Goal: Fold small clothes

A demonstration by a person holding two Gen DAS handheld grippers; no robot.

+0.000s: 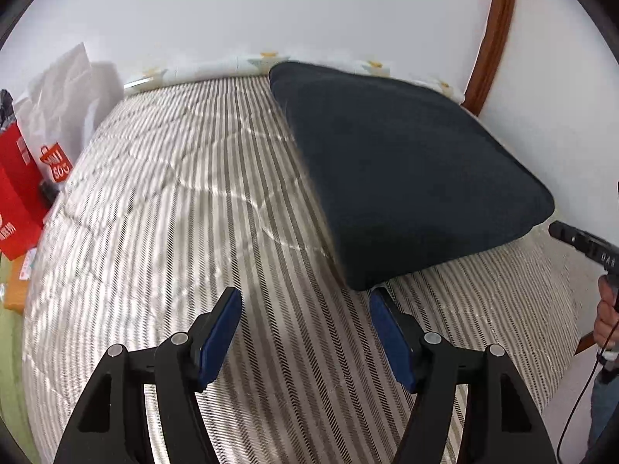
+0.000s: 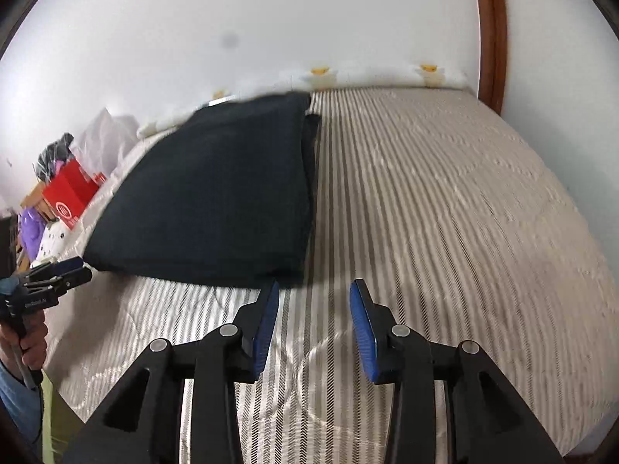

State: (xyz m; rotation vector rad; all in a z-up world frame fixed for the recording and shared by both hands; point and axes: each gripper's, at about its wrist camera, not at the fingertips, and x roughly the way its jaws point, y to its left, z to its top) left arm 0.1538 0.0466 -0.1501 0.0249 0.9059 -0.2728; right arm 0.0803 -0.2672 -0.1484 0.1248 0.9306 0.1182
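A dark navy folded garment [image 1: 406,178] lies flat on the striped bedspread [image 1: 174,212]. In the left wrist view my left gripper [image 1: 305,294] is open and empty, its right finger close to the garment's near corner. In the right wrist view the garment [image 2: 216,197] lies ahead and to the left, a second layer showing along its right edge. My right gripper [image 2: 314,288] is open and empty just short of the garment's near edge. Each gripper shows in the other's view: the right one [image 1: 580,241], the left one [image 2: 73,270].
White walls stand behind the bed [image 2: 445,201]. A wooden frame [image 1: 491,34] rises at the far right corner. Red and white shopping bags [image 1: 35,170] and clutter sit beyond the bed's left side. A patterned white cloth [image 2: 371,75] lies along the far edge.
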